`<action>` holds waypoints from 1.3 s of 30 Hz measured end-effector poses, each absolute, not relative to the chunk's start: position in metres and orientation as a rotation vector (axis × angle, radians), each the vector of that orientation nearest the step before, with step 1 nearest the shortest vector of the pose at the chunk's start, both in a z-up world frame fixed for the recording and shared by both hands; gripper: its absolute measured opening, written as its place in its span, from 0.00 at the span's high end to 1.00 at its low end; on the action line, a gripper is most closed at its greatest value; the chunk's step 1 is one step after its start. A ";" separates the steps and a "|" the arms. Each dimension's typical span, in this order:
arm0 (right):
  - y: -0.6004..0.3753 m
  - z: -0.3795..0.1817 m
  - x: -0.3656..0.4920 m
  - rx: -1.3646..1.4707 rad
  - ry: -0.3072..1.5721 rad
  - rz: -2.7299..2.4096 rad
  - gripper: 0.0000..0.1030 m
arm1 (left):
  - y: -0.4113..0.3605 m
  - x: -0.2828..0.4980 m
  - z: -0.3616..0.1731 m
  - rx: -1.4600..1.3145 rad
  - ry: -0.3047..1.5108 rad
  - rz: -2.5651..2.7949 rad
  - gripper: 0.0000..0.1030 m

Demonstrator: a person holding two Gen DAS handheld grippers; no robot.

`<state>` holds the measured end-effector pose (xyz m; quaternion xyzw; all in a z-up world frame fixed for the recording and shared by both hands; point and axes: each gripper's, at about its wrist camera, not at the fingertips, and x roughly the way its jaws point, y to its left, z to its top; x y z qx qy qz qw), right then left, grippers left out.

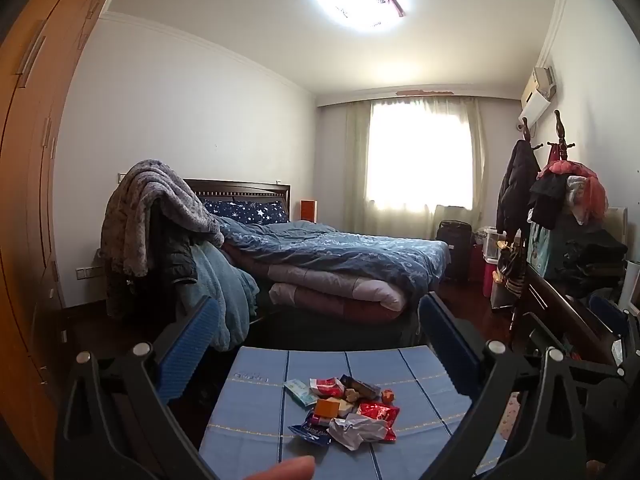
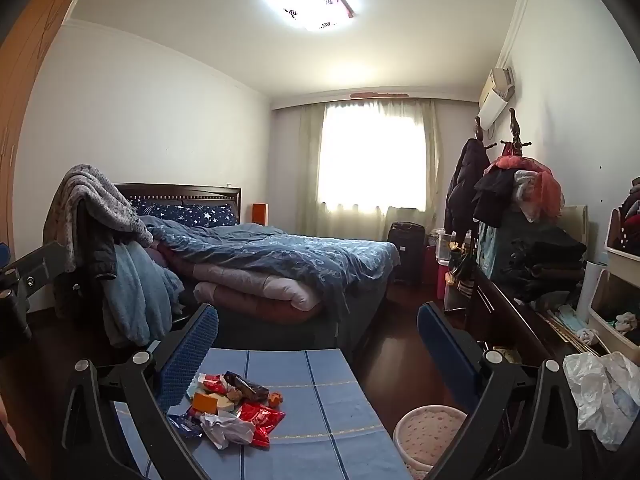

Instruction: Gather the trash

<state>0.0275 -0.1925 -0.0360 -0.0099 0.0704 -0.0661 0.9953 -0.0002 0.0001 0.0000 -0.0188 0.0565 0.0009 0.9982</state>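
- left wrist view: the trash (image 1: 346,410) lies in one loose heap on the blue cloth (image 1: 256,420) of a small table, near its middle, so everything to be collected sits within one reach.
- the heap mixes a crumpled white paper (image 1: 356,432), a red wrapper (image 1: 380,414), a dark blue wrapper (image 1: 310,432), an orange box (image 1: 329,407) and a pale green packet (image 1: 299,391), all touching or overlapping.
- the left gripper (image 1: 318,340) hangs above and short of the heap, aimed level into the room towards the bed (image 1: 340,256); its jaws stand wide apart and hold nothing.
- a fingertip (image 1: 294,470) shows at the bottom edge.
- right wrist view: the same heap (image 2: 228,410) sits low and left, so this tool is off to the table's right side.
- a pink bin (image 2: 430,430) stands on the floor just beside the table's right edge, likely where the trash is meant to go; a white plastic bag (image 2: 604,396) lies on the desk to the right.
- the right gripper (image 2: 318,338) is also raised, level and clear of the cloth, jaws spread and empty.
- judged from this, no piece is picked up yet.
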 end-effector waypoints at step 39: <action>-0.200 -0.028 0.017 -0.022 0.111 -0.154 0.03 | 0.006 -0.003 0.003 -0.037 0.113 0.013 0.03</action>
